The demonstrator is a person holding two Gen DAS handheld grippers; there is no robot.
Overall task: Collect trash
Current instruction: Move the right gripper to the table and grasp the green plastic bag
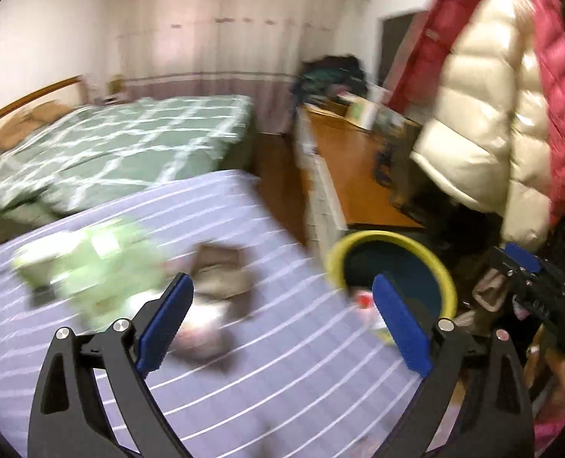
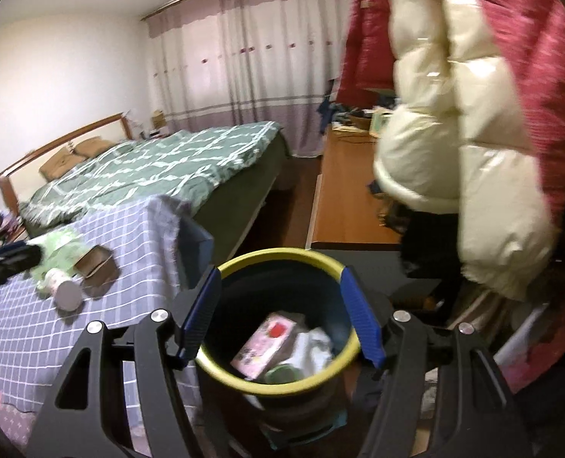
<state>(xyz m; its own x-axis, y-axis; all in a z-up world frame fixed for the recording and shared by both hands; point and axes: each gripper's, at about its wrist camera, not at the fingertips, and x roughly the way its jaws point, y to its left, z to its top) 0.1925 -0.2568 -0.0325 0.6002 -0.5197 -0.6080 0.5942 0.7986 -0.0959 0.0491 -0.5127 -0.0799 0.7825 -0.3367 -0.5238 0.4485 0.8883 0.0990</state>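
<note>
Two grippers were seen, one dark bin (image 2: 278, 316) with a yellow rim, and three pieces of trash on the checked cloth (image 2: 34, 328): a green wrapper (image 2: 59, 246), a brown carton (image 2: 97, 263) and a white cup (image 2: 65, 290). The left gripper (image 1: 282, 324) was spread wide and empty, tilted downward over the cloth, the trash lying ahead of its left finger. The right gripper (image 2: 280, 315) was held part open with nothing gripped, the bin framed between its fingers; a pink box (image 2: 267, 343) was seen inside

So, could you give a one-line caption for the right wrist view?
Open right gripper above the yellow-rimmed trash bin, a pink box inside; cup left on the checked cloth.
</note>
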